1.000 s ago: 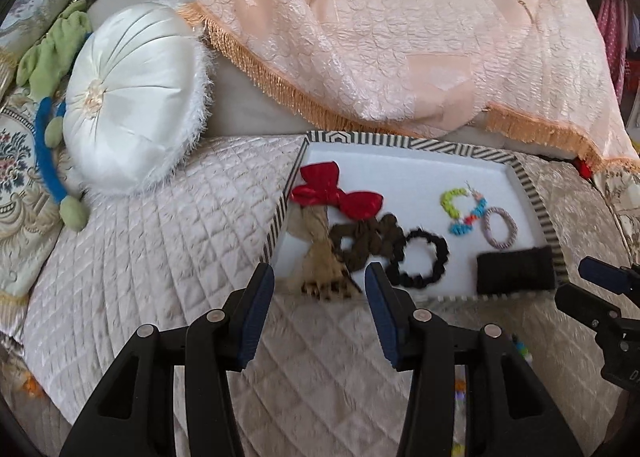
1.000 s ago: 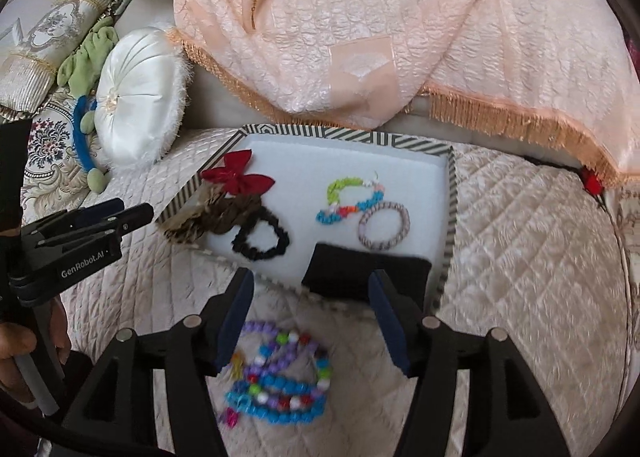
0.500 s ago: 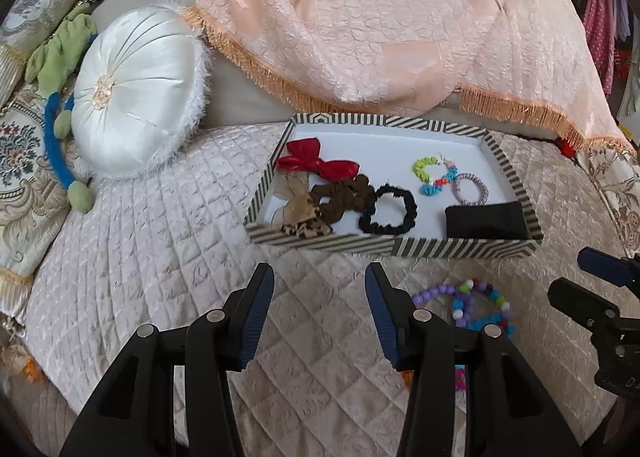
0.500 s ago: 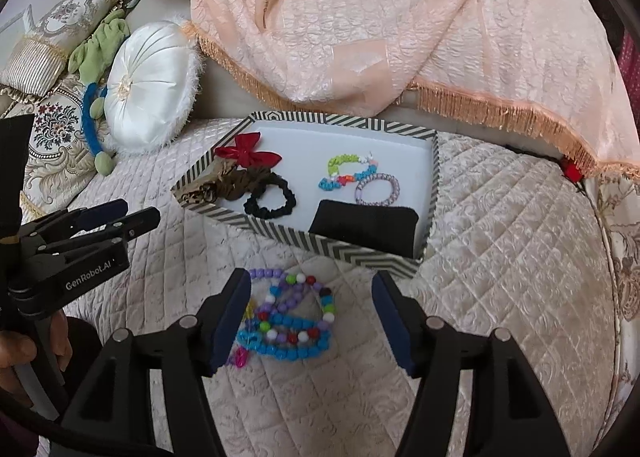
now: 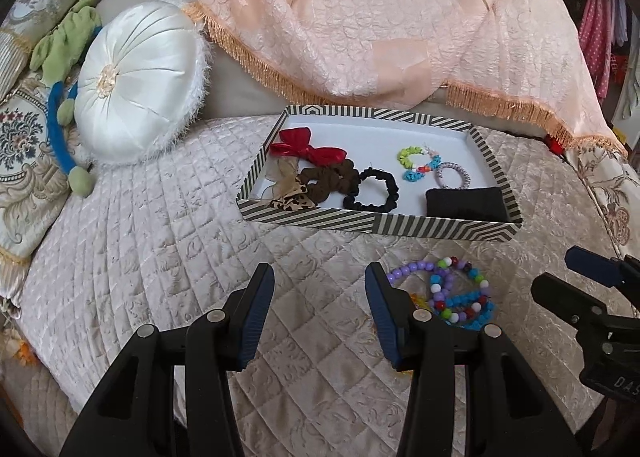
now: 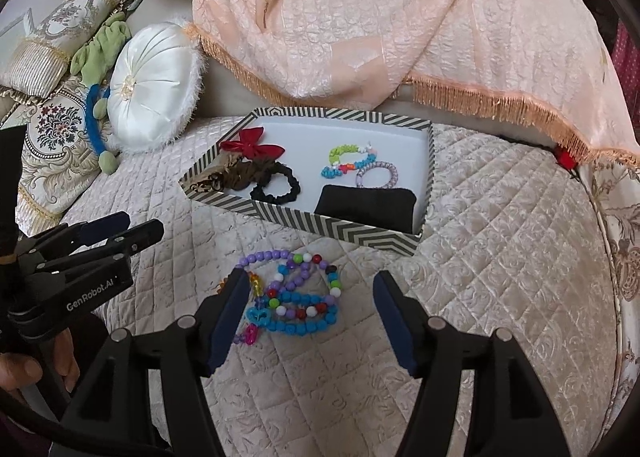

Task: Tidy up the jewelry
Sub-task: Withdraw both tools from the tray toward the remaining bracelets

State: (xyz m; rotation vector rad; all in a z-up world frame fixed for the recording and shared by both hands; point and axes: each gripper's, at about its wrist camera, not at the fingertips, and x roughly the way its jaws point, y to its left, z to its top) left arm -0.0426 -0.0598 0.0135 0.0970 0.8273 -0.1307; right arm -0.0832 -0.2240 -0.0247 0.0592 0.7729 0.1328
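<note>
Striped tray holds two bracelets, two scrunchies, two bows (one red); bead pile before tray; both grippers' jaws spread, left gripper, right gripper.

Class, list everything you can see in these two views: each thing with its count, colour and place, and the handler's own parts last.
Tray: one, black-and-white striped, on quilt.
Red bow: one, tray's left.
Brown scrunchie: one, beside bow.
Black scrunchie: one, tray's middle.
Black pouch: one, tray's right front.
Beaded bracelets: a heap, multicoloured, on quilt before tray.
Round cushion: one, white, left.
Fringed cloth: one, peach, behind tray.
Quilt: one, cream.
Left tool: open, empty.
Right tool: open, astride the beads.
</note>
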